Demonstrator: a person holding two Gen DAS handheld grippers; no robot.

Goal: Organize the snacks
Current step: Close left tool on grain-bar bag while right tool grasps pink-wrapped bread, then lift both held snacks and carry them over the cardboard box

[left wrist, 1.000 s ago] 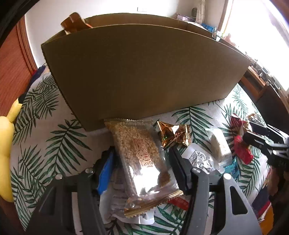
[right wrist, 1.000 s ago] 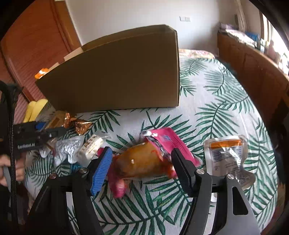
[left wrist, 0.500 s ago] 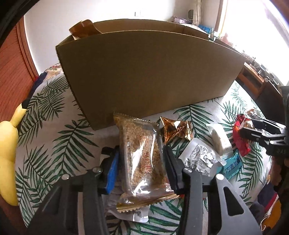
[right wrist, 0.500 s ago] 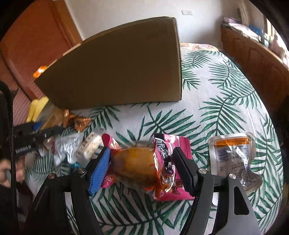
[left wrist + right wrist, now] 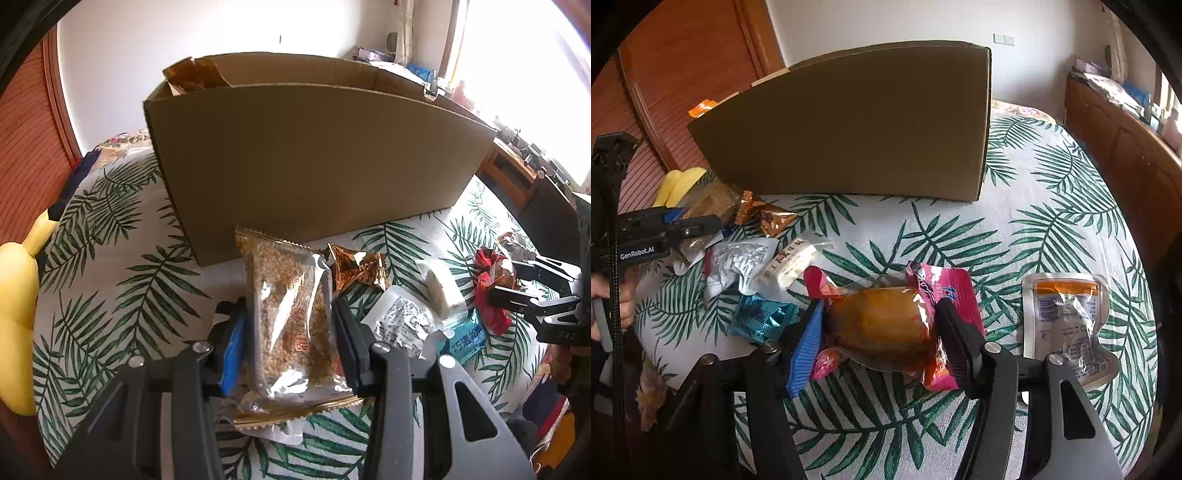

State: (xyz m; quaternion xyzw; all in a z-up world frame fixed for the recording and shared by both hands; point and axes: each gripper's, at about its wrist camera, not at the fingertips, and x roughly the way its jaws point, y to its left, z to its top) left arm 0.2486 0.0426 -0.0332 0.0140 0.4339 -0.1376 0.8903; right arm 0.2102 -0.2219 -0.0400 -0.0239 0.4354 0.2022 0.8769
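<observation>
Snacks lie scattered on the palm-leaf cloth point(image 5: 1034, 192) in front of a big cardboard box point(image 5: 314, 162), and two of them are gripped. The left gripper point(image 5: 291, 332) has its jaws clenched on a clear packet of golden grain cake point(image 5: 291, 306), raised lengthwise between the pads with red print too blurred to read. The right gripper point(image 5: 882, 328) has its jaws pressed against a pink-wrapped orange-brown bun point(image 5: 882, 325), the wrapper ends sticking out past both pads. Only the left wrist view looks over the box rim, where a gold-brown bag point(image 5: 195, 75) stands in the far left corner; it also shows a yellow plush shape point(image 5: 16, 317) at the cloth's left edge. Only the right wrist view shows a clear pouch with an orange band point(image 5: 1067, 325) lying flat to the right, well apart from the rest; its small print cannot be read. That view also catches the other gripper from the side, marked "GenRobot.AI". Both views show the loose cluster between the grippers: a gold foil packet point(image 5: 358, 269), a white printed sachet point(image 5: 402, 325), a white bar in clear wrap point(image 5: 792, 260) with dark characters too small to read, and a teal packet point(image 5: 762, 317).
</observation>
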